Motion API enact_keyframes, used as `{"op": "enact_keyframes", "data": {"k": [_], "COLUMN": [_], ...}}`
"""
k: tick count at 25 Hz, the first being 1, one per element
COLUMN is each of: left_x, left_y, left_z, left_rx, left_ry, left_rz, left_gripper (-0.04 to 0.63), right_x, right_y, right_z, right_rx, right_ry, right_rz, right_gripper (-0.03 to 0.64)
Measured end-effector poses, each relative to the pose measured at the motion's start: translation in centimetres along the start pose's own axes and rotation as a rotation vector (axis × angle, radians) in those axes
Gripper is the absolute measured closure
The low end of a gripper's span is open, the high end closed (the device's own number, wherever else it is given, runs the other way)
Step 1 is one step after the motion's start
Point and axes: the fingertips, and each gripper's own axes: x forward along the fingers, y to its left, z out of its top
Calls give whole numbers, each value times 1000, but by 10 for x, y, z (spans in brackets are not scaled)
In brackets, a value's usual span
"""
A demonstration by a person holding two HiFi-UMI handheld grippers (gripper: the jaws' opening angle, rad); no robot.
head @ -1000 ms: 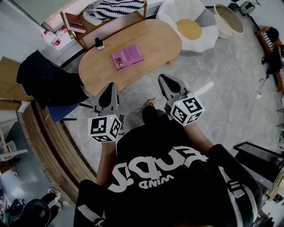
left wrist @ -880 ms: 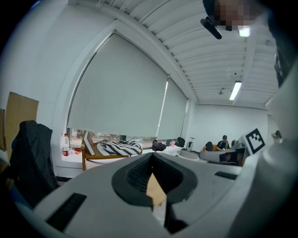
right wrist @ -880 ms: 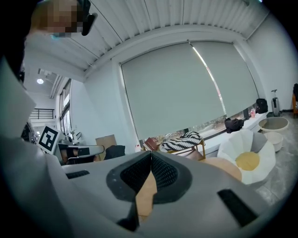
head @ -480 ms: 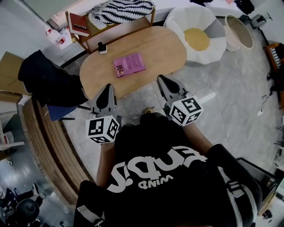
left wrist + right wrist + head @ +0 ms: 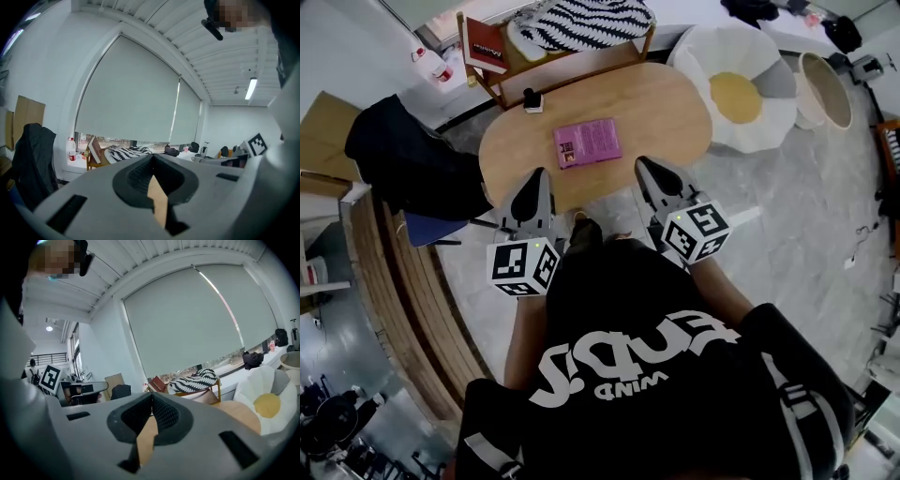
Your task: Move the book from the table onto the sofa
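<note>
A pink book [image 5: 588,143] lies flat near the middle of the oval wooden table [image 5: 675,103]. Behind the table stands the wooden-framed sofa [image 5: 572,58] with a black-and-white striped cushion [image 5: 581,21]. My left gripper [image 5: 538,175] hovers at the table's near edge, left of the book, shut with nothing in it. My right gripper [image 5: 643,166] sits at the near edge to the book's right, also shut and empty. In the left gripper view the jaws [image 5: 152,157] meet at the tip; the right gripper view shows the same [image 5: 151,397].
A reddish-brown book [image 5: 485,44] leans on the sofa's left end. A small black-and-white object [image 5: 532,98] stands at the table's far left edge. A fried-egg-shaped cushion seat [image 5: 736,89] sits right of the table, a dark jacket on a chair [image 5: 412,164] to the left.
Both grippers and the person have moved forward toward the table. The book and table now lie closer to the gripper tips. Both grippers stay shut.
</note>
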Motion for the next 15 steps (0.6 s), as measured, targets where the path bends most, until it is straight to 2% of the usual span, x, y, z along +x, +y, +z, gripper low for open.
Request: {"op": "enact_keyframes", "data": {"k": [15], "left_x": [82], "left_y": [63], "left_z": [18], "left_rx": [-10], "left_ry": [56], "left_rz": [-78], "left_gripper": [588], "right_x": [92], "right_y": [-23], "right_z": [36], "right_rx": [17], "right_ry": [-12], "right_rz": [-68], "right_gripper": [615]}}
